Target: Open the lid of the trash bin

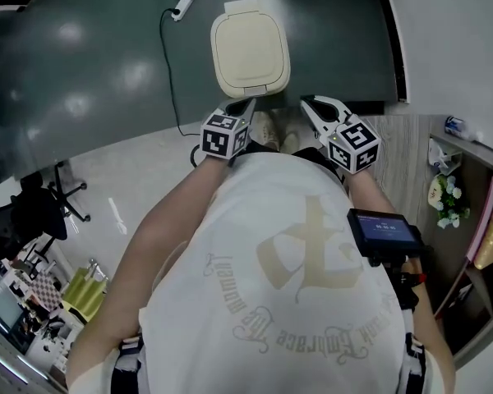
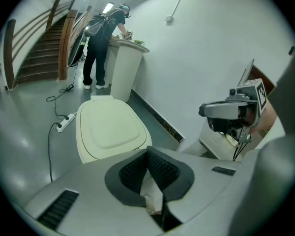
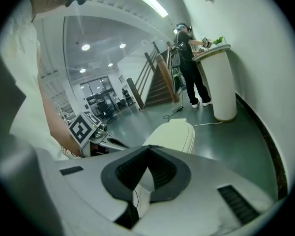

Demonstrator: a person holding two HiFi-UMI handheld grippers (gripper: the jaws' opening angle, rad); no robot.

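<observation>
Now | trash bin lid [image 1: 249, 49] down, just ahead | left gripper [image 1: 246, 104], right gripper [image 1: 308, 103] closed, empty

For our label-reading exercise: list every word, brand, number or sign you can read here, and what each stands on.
Nothing reads clearly.
White shirt: curved ornate lettering and an emblem, not legible.
Small screen by the right arm: pale lines, too small to read.
Cube on the left gripper and cube on the right gripper: square marker patterns, no letters.
Trash bin: no print visible.
</observation>
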